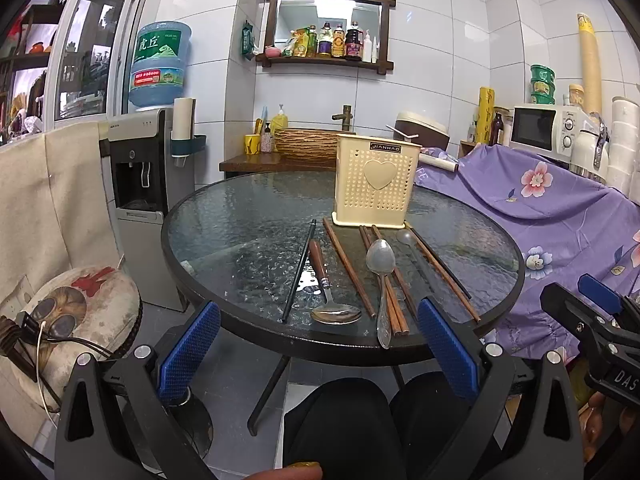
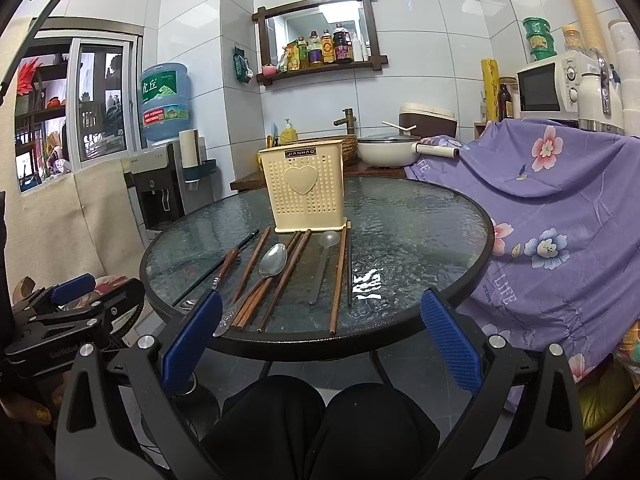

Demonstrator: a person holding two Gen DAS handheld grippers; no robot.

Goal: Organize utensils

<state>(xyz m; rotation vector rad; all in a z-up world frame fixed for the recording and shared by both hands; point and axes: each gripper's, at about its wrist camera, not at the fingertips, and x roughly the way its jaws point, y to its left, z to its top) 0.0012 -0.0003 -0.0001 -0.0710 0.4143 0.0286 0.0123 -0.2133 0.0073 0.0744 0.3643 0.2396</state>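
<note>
- tabletop (image 1: 248,216): round, dark glass, everything for the task sits on it; the person's knees show just below the near rim
- holder (image 1: 376,180): cream plastic, perforated, heart on the front, upright past the middle of the tabletop; nothing pokes above its rim, so it looks like nothing is sorted yet
- left gripper (image 1: 318,336): jaws wide open, empty, hanging off the near edge, aimed a bit down at the row of utensils
- right gripper (image 2: 320,332): same, jaws fully apart, holding nothing, clear of the tabletop
- utensils: all lying loose in a rough row between holder and near edge, handles mostly toward the person
- steel spoon (image 1: 382,276): bowl toward the holder, lying over a pair of brown chopsticks (image 1: 348,268)
- wood-handled spoon (image 1: 328,292): bowl at the near edge, just beside a black chopstick (image 1: 299,270)
- clear plastic spoon (image 2: 322,264): bowl close to the holder base, more chopsticks right of it
- progress: zero as far as I can judge; every piece left to pick and drop in the holder
</note>
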